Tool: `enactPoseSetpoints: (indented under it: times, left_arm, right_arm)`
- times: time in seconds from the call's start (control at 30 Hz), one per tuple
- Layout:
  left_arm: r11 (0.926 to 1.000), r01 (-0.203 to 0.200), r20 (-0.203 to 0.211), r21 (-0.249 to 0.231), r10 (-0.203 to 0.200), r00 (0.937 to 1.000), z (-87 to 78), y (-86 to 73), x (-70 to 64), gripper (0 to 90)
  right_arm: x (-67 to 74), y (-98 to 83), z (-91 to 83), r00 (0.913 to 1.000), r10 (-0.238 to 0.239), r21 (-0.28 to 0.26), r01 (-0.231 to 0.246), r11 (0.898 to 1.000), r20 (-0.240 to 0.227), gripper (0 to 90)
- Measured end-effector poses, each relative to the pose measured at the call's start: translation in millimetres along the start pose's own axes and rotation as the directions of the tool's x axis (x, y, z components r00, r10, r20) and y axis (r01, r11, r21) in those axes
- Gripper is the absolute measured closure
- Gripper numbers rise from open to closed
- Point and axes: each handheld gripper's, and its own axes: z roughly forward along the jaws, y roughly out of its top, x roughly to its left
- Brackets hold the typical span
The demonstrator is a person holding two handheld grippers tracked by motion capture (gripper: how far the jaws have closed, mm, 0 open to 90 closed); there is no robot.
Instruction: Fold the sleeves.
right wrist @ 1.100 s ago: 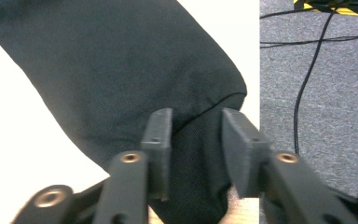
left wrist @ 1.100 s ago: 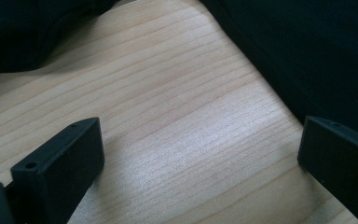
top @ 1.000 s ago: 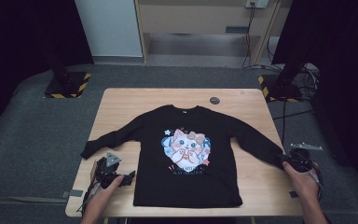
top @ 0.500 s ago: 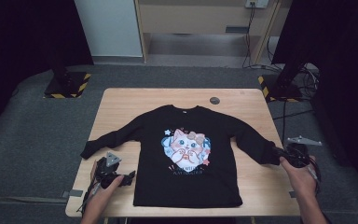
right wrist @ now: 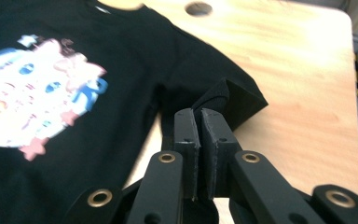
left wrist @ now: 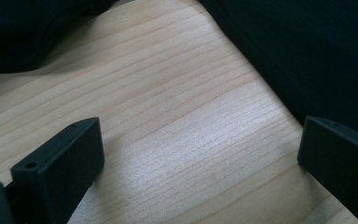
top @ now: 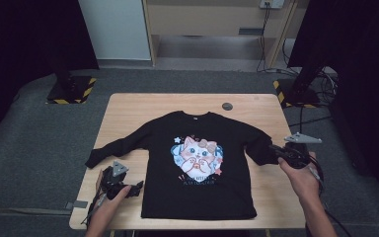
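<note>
Sweatshirt (top: pixel 200 163), black with a cat print, lies flat and face up on the table (top: pixel 256 111). Its right sleeve (right wrist: pixel 230 100) is pinched between the closed jaws of the right gripper (top: pixel 278 149), folded over and lifted just ahead of the pads, with the shirt body to that gripper's left. The left gripper (top: pixel 137 187) rests low over bare wood, jaws wide apart and holding nothing; the shirt's edge lies just beyond its right jaw, the left sleeve (top: pixel 116 148) further ahead. A small dark disc (top: pixel 227 106) sits beyond the collar.
</note>
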Motion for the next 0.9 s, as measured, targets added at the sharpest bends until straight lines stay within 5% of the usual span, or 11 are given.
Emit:
enactPoseSetpoints:
  times: [0.5,0.9]
  left_arm:
    - [1.0000,-0.004,0.005,-0.001,0.004,1.0000,0.1,0.1,-0.2,0.0]
    - [0.9999,-0.010,0.009,0.001,0.010,0.9999,0.1,0.1,-0.1,0.0]
  right_arm:
    - [56.8,53.6,21.9,0.9827,-0.175,-0.003,0.176,0.984,-0.059,85.2]
    - [95.1,59.3,40.1,0.9527,-0.279,0.011,0.282,0.959,-0.122,85.1]
